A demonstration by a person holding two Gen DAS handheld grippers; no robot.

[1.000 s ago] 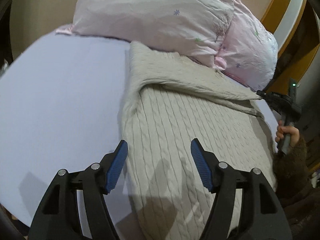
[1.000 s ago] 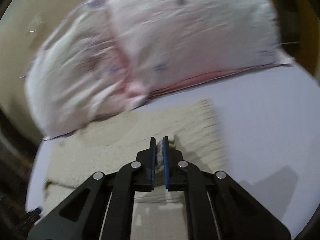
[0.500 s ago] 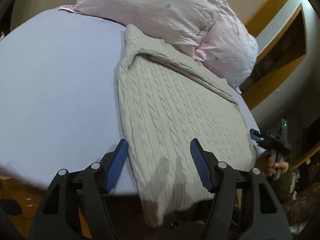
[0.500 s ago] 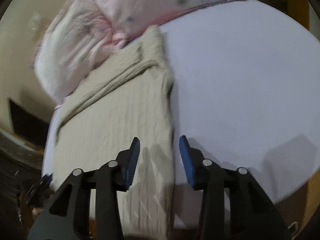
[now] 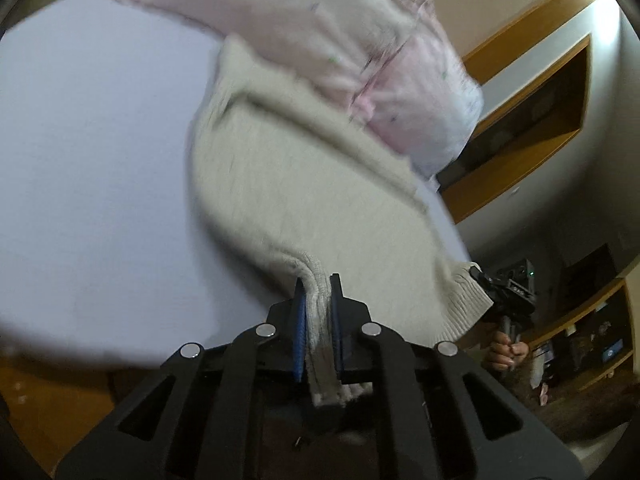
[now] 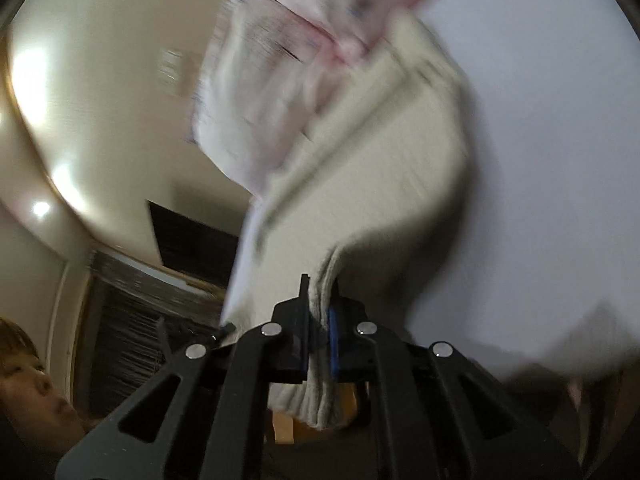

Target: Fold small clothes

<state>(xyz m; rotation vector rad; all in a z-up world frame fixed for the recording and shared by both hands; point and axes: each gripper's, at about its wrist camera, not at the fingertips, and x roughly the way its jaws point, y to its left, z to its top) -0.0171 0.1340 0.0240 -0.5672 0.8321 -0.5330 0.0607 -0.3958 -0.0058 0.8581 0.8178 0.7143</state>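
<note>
A cream cable-knit sweater (image 5: pixel 304 184) lies lengthwise on a pale lavender bed sheet (image 5: pixel 92 160), its far end against the pillows. My left gripper (image 5: pixel 318 300) is shut on the ribbed hem at the near left corner, and the knit bunches between the blue pads. My right gripper (image 6: pixel 322 296) is shut on the hem at the other near corner; the sweater (image 6: pixel 380 168) rises from it, blurred. The right gripper also shows in the left wrist view (image 5: pixel 506 288), holding the hem's right corner.
Two pink-white pillows (image 5: pixel 360 48) lie at the head of the bed, also blurred in the right wrist view (image 6: pixel 272 92). A wooden wall niche (image 5: pixel 532 104) and shelves (image 5: pixel 592 344) stand to the right. The bed's near edge (image 5: pixel 120 356) is just ahead.
Both grippers were open over the sweater's near end half a second ago. Now both have shut on the hem corners and lift the near edge off the bed.
</note>
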